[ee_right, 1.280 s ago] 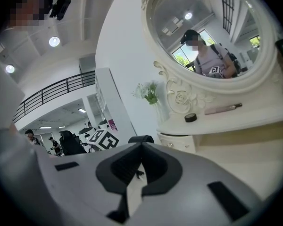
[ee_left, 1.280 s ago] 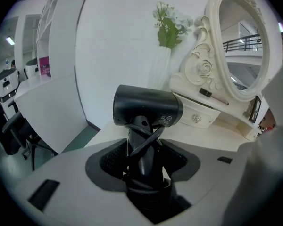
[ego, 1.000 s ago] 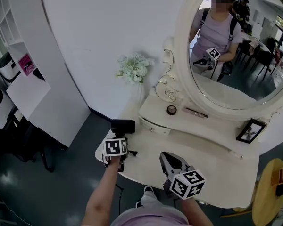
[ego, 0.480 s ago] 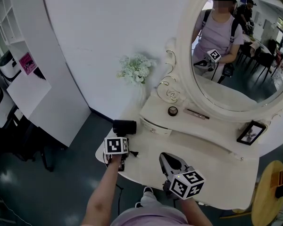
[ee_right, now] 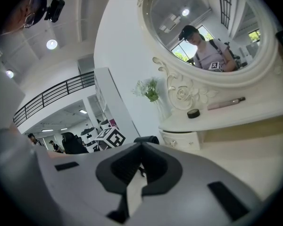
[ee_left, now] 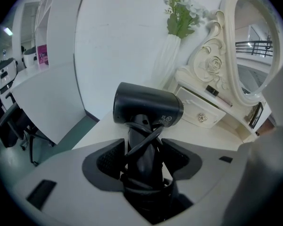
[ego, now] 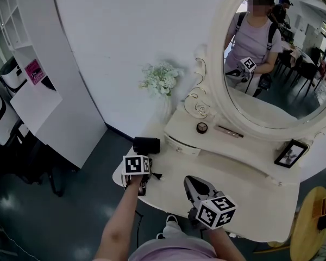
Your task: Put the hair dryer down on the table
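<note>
The black hair dryer (ego: pixel 146 144) lies on the white dressing table (ego: pixel 250 200) near its left end, with its cord wrapped round the handle. In the left gripper view the dryer (ee_left: pixel 147 108) has its barrel lying crosswise and its handle running back between the jaws. My left gripper (ego: pixel 142 155) (ee_left: pixel 144 147) is opening; its pads stand just off the handle on both sides. My right gripper (ego: pixel 192 180) (ee_right: pixel 141 147) hovers over the table's front middle, shut with nothing in it.
A vase of white flowers (ego: pixel 160 80) stands behind the dryer. There is an oval mirror (ego: pixel 271 64) above a raised shelf with a drawer (ego: pixel 179 143). The shelf holds a small round jar (ego: pixel 201 128), with a photo frame (ego: pixel 290 153) at the right. White shelving (ego: pixel 38 91) stands at left.
The head view has drifted a little. The dryer and both grippers keep about the same places on the table.
</note>
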The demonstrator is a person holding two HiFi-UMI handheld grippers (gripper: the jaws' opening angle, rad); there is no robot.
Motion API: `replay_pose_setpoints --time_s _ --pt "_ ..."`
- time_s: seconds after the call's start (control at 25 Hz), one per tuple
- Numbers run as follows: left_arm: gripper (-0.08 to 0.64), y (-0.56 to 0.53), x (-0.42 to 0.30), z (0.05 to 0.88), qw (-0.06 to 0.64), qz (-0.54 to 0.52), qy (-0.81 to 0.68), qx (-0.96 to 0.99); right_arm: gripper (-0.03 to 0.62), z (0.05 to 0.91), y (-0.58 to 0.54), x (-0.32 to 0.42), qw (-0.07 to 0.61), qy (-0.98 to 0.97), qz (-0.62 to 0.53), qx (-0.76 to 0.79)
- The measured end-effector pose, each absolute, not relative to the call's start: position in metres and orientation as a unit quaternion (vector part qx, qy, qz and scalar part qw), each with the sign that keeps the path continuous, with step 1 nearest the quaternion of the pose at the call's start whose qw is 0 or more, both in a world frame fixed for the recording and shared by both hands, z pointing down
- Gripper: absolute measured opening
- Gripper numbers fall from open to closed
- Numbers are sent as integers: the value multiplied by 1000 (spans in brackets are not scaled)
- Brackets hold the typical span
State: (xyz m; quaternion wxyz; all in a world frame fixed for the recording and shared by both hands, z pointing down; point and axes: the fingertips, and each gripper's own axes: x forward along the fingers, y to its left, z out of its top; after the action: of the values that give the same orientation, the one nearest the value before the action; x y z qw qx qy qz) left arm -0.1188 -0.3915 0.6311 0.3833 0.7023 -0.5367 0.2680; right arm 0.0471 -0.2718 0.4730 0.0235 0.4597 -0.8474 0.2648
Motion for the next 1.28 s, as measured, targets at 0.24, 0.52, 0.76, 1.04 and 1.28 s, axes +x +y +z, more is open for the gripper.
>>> replay_pose_setpoints --time_s 0.24,0.52,0.76,1.04,1.28 --pt "284 -390 -123 623 377 245 -552 702 3 472 -270 43 20 -850 268 452" --pt "282 -375 -137 595 343 177 -574 722 3 470 -271 36 18 -857 269 440" --pt "247 -356 -149 571 306 156 -584 735 3 467 -272 23 17 -865 269 424" --pt "152 -330 -176 539 263 111 -619 731 3 465 -269 8 21 -874 266 407" --pt "120 -302 -193 522 241 91 -633 730 3 466 -263 -8 29 -881 265 390"
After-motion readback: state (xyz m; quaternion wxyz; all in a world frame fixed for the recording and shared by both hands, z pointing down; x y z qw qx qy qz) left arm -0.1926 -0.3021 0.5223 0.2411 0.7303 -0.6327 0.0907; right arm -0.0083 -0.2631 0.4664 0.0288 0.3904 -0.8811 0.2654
